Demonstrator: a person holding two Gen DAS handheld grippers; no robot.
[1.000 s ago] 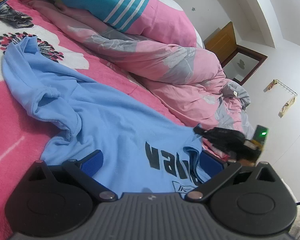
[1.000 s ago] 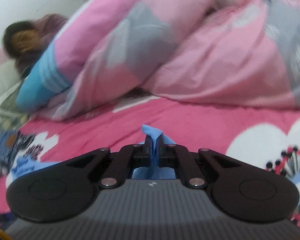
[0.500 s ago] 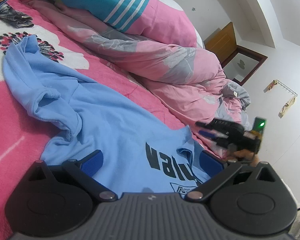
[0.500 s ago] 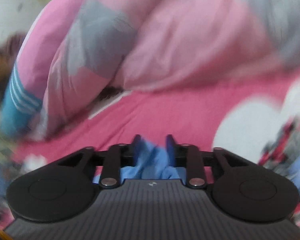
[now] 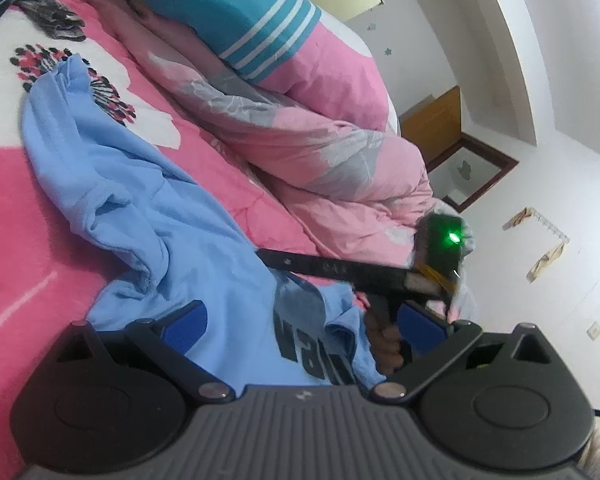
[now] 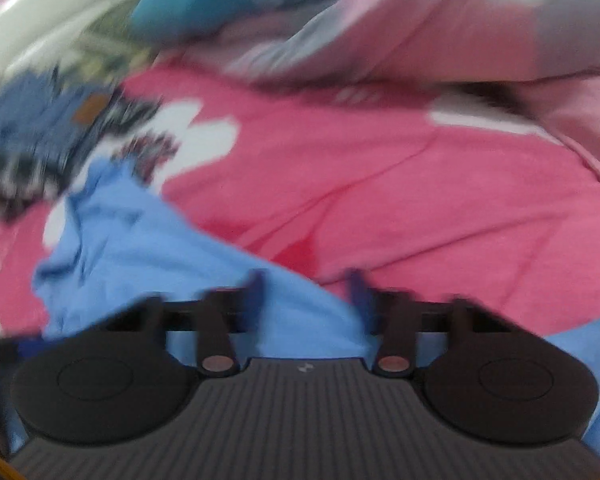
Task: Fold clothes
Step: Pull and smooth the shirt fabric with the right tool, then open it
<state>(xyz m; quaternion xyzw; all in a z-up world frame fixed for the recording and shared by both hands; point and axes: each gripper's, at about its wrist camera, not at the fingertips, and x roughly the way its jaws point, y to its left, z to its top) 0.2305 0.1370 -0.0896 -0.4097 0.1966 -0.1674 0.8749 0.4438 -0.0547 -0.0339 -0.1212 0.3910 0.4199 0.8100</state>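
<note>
Left wrist view: the light blue shirt lay spread on the pink bed, print side up, one sleeve bunched toward the far end, and a rumpled quilt was heaped along the far side. The left tongs stood wide, nothing pinched, hovering low and nearly level over the near edge of the shirt; judged as waiting for a hold on that edge. The right tongs reached across over the shirt's printed area, angled downward, with the person's hand on the grip below them. Right wrist view (heavily blurred): the right tongs were closing, pads apart in the frame, with a ridge of shirt fabric between them; pressure on the cloth was not evident. The shirt ran from under the tongs away to the left over the bed. Judgement: the fold had barely begun, and the right hand was taking a fresh pinch to carry a flap over.
</note>
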